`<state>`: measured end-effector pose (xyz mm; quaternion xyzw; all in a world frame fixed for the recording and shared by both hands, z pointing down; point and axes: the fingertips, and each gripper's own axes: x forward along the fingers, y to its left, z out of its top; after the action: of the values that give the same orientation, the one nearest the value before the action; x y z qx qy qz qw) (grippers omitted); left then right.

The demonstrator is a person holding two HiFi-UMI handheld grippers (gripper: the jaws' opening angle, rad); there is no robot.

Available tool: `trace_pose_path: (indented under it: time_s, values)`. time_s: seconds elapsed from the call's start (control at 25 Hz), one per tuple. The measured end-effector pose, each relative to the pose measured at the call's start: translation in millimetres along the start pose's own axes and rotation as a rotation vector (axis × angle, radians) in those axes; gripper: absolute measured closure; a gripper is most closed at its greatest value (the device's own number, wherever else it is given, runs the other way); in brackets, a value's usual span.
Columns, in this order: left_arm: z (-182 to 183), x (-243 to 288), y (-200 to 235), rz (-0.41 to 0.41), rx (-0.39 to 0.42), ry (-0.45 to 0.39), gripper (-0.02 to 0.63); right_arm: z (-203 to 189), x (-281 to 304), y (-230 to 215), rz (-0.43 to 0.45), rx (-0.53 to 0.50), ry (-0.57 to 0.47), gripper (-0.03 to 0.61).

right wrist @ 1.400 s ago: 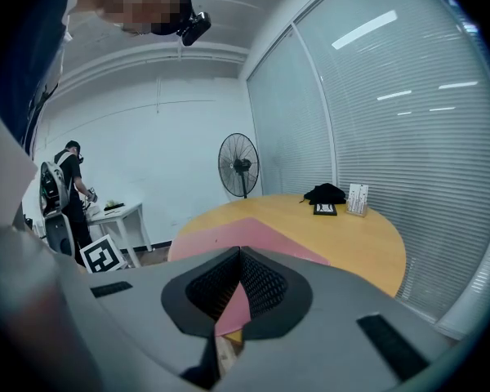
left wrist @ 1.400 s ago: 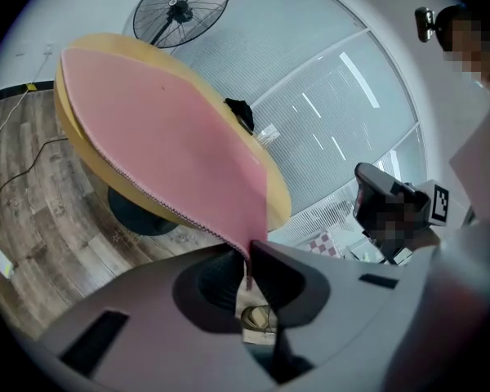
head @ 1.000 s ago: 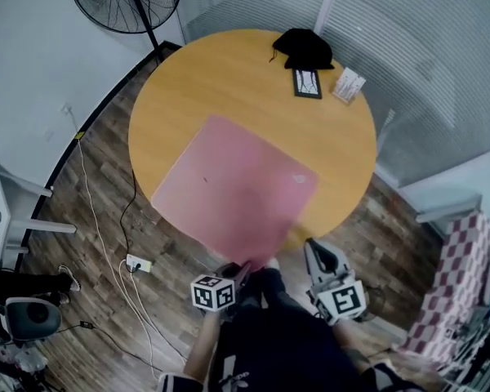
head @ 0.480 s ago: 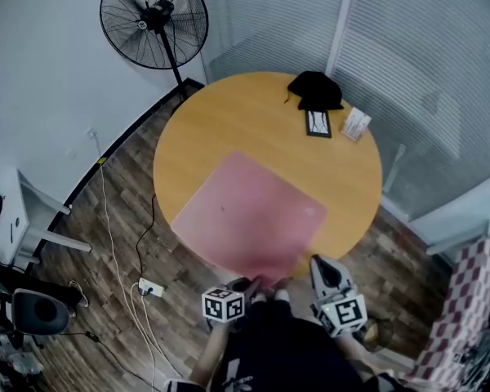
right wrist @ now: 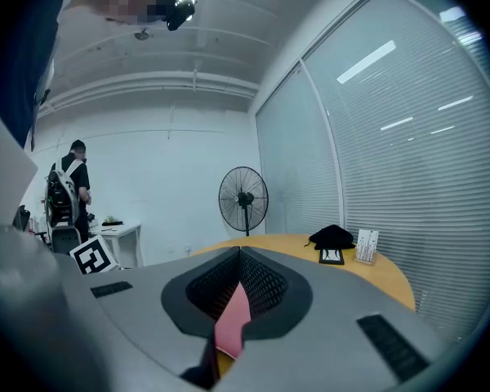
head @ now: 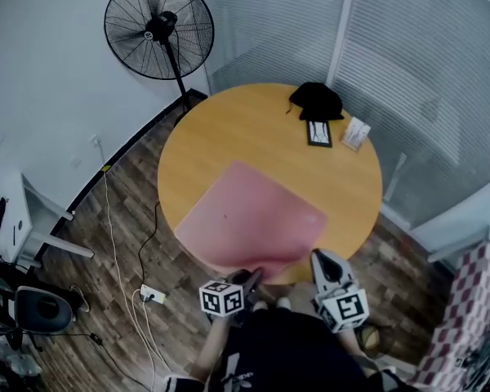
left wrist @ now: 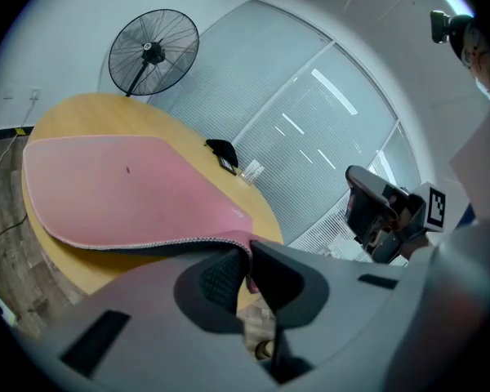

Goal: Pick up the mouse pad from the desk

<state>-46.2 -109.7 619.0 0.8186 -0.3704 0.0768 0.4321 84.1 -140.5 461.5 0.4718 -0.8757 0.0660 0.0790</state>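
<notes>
A large pink mouse pad [head: 253, 219] lies on the round wooden table [head: 245, 129], its near edge past the table's rim. My left gripper [head: 251, 278] is shut on that near edge; in the left gripper view the pad [left wrist: 106, 186] curls up from the tabletop into the closed jaws of the left gripper [left wrist: 247, 256]. My right gripper [head: 320, 258] hovers just right of the pad's near corner, off the table's edge. Its jaws meet at the tips of the right gripper [right wrist: 239, 253], and a pink sliver of pad [right wrist: 233, 321] shows through the slit below them. It holds nothing.
At the table's far side lie a black cloth lump [head: 316, 100], a small framed picture [head: 318, 133] and a white card [head: 355, 133]. A standing fan [head: 159, 27] is behind the table. A power strip [head: 153, 295] with cables lies on the floor left, near a white desk [head: 16, 219].
The left gripper has risen and drawn back, lifting the pad's near edge off the table. The right gripper rose slightly. The head view has pulled back, showing the whole fan.
</notes>
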Motion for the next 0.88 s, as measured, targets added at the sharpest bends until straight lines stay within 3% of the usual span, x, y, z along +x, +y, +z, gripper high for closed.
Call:
trace_pose_path:
  time_s: [0.4, 0.88]
  values:
    - [62, -5, -10, 0.012, 0.065, -0.131, 0.592, 25, 14, -10, -0.008, -0.035, -0.057, 0.577]
    - [122, -6, -17, 0.088, 0.178, -0.275, 0.592, 32, 15, -16, -0.012, -0.032, -0.091, 0.577]
